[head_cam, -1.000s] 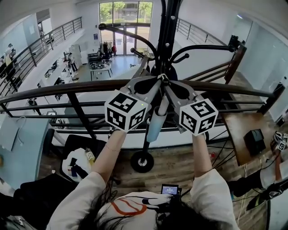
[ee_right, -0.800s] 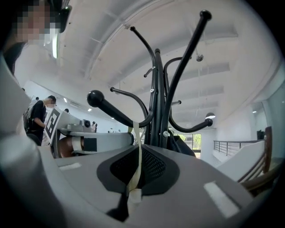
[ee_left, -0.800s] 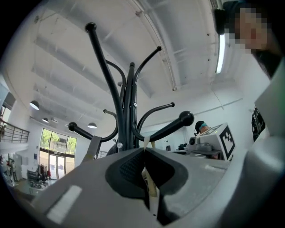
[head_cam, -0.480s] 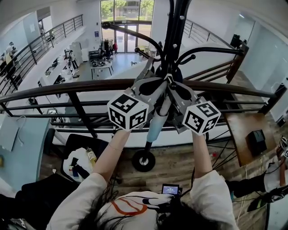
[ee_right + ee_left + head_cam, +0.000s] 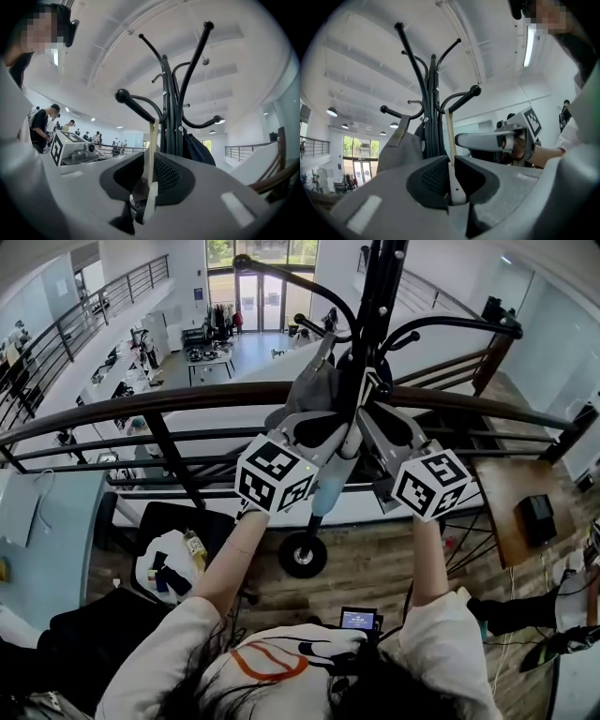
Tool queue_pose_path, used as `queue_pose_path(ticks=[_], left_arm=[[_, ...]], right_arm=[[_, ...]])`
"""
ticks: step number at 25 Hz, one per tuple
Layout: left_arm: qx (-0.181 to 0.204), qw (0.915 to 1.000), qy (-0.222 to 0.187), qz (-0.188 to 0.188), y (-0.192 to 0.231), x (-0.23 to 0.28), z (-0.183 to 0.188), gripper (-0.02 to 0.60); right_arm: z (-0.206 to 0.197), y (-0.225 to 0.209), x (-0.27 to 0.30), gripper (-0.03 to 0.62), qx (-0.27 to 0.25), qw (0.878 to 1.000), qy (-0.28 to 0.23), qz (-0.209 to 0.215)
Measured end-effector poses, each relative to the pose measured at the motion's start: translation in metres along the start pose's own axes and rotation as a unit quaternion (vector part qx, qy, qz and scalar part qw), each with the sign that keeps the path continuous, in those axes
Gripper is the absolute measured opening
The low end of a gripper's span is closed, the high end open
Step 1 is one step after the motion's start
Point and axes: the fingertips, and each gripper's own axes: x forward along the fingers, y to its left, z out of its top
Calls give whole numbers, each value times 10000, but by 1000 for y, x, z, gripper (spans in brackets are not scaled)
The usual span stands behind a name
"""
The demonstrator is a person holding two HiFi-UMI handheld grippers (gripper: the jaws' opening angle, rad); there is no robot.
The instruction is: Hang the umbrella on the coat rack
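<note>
The black coat rack stands just beyond the railing, its curved arms spreading above. A folded light-blue umbrella hangs below my two grippers. Its cream strap runs up toward a knobbed arm of the rack. My left gripper is shut on the strap. The right gripper is shut on the same strap, which rises toward the knobbed arm on the rack. Both sets of tips meet right against the pole.
A grey bag hangs on the rack. A dark handrail crosses in front of me, with a lower floor beyond it. The rack's round base sits on the wooden floor; a wooden table is at the right.
Both grippers have carried the strap and umbrella up and closer to the rack's pole. The rack and railing sit a little to the right in the head view.
</note>
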Motion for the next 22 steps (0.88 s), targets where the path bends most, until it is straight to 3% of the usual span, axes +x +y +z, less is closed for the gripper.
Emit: queue_pose_path(ticks=[4,15,22], left_arm=[[-474,9986,152,-148,-15,-22,-30,31],[-1080,9926,547,68,-50,-103,-97,31],[-1202,9891,546,658,-66,-171,-118,31]], right_arm=[[-24,14,-15,72,21,9998,166,-145],[-97,79,-56,72,552,9966,452,-406],[-135,140,-84,71,938,9928,600,-452]])
